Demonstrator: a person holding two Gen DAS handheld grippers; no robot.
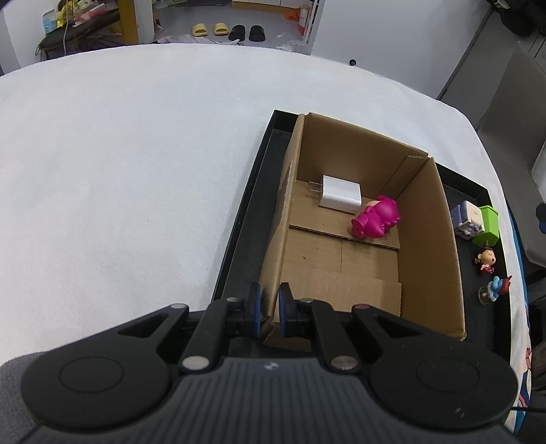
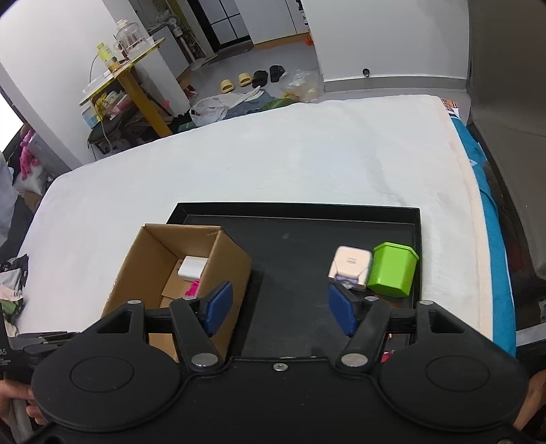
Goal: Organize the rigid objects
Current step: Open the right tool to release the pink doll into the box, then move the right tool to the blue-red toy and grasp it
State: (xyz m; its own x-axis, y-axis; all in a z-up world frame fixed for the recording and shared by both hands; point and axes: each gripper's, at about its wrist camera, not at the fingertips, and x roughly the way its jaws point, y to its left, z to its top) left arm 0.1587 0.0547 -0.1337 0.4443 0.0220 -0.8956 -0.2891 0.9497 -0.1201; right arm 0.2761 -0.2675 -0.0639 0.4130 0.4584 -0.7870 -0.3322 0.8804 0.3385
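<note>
A brown cardboard box [image 1: 426,239] [image 2: 225,252] stands on a black tray [image 1: 245,218] [image 2: 293,239]. Inside lie a white charger [image 1: 341,198] [image 2: 192,266] and a magenta toy figure [image 1: 377,218] [image 2: 191,288]. My left gripper [image 1: 270,309] is shut on the box's near left wall, blue pads pressing both sides. My right gripper [image 2: 279,307] is open above the bare tray, nothing between its fingers. On the tray to the right sit a white-and-purple figure [image 1: 465,218] [image 2: 349,264], a green bin [image 1: 488,225] [image 2: 392,269], a small doll [image 1: 486,260] and a blue figure [image 1: 494,289].
The tray rests on a white cloth-covered table [image 1: 119,170] [image 2: 273,164]. Slippers [image 1: 225,31] and clutter lie on the floor beyond the far edge. A yellow side table [image 2: 133,78] stands at the back left. A grey chair [image 1: 518,112] stands at the right.
</note>
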